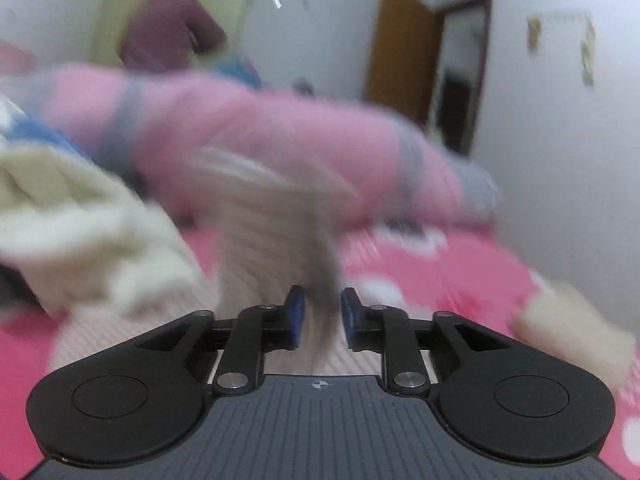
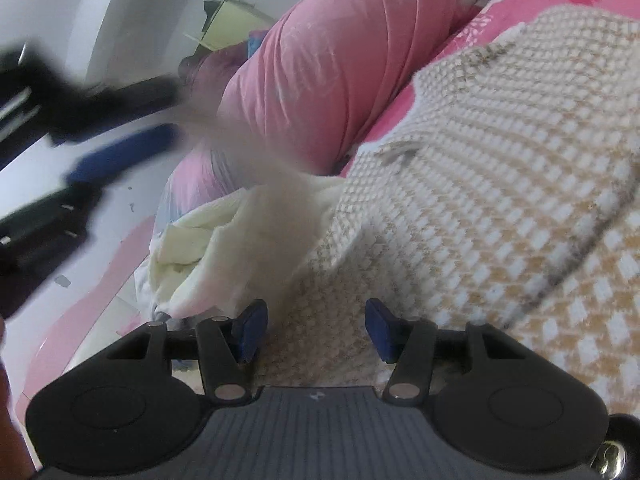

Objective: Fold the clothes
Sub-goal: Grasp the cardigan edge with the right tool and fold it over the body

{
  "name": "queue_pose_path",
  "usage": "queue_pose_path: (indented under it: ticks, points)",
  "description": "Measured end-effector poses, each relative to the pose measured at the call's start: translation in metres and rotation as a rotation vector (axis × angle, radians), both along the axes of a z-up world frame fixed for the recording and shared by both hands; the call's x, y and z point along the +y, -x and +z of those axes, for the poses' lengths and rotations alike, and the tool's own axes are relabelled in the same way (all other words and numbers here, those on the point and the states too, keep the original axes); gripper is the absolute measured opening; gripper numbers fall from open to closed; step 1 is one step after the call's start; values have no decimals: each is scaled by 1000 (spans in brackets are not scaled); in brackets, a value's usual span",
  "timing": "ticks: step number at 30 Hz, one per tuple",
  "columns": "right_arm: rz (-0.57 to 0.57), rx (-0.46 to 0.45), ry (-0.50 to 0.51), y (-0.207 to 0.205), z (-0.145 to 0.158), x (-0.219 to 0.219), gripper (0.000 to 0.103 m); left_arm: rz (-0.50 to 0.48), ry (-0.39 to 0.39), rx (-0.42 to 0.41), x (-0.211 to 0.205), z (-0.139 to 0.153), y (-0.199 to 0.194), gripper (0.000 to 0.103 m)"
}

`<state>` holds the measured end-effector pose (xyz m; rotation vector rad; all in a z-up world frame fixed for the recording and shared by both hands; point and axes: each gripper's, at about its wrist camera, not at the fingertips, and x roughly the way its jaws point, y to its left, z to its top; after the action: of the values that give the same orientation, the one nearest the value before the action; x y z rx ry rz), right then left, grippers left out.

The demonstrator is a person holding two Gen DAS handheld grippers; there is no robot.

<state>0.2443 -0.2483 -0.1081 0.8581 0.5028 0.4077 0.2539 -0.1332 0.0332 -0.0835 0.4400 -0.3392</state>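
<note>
The left tool (image 1: 323, 316) has its two blue pads a little apart, with a blurry strip of knit cloth hanging between them. I cannot tell if the pads squeeze it.

The right tool (image 2: 316, 330) is open wide and holds nothing. It hangs just over the knit sweater (image 2: 500, 184), which lies spread on the bed (image 2: 520, 4) with its pink flower sheet.

From the right tool, a cream cloth (image 2: 224, 248) lies bunched at 11 o'clock, touching the sweater. A big pink rolled blanket (image 2: 320, 76) lies at 12 o'clock, behind both.

In the left view a person in a dark red top (image 1: 172, 36) stands at 11 o'clock, far back. A brown door (image 1: 400, 52) is at 1 o'clock.
</note>
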Motion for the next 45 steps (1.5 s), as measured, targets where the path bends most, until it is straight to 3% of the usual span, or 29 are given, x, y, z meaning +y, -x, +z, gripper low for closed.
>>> queue_pose_path:
  ticks: [5,9,13,17,20,23,28,32,35,36,37,39,42,44,45]
  points:
    - [-1,0,30,1,3,3,56,-2,27,-13,26,0,10,52]
    - [0,1,26,1,3,2,56,86,75,-36,85,1,30,61]
    - [4,-3,-8,2,1,-2,57,219,84,0,147,-20,46,62]
    - [8,-12,-166,4,-9,-18,59,337,105,76,194,-53,56,62]
    - [0,-6,-311,5,-19,-32,59,320,148,121,206,-70,57,62]
    - [-35,37,-336,3,-16,-37,59,242,116,122,201,-79,54,62]
    - [-155,96,-164,-1,13,-38,59,129,9,83,180,-89,52,62]
    - [-226,167,-5,-19,24,-44,55,167,-40,98,176,-101,42,62]
    - [-277,218,112,-33,33,-49,39,209,-18,143,181,-113,32,62]
    - [-281,228,137,-38,35,-52,24,211,-3,155,183,-115,31,62]
    - [-274,226,151,-41,38,-55,18,210,15,165,187,-118,30,62]
    - [-256,161,171,-41,56,-59,15,210,35,168,190,-119,31,62]
    - [-247,-33,280,-22,96,-61,14,219,8,158,187,-120,33,62]
    - [-260,-97,363,-14,108,-64,14,223,-9,157,184,-120,33,63]
    - [-265,-83,389,-13,102,-69,14,225,-17,157,183,-120,33,63]
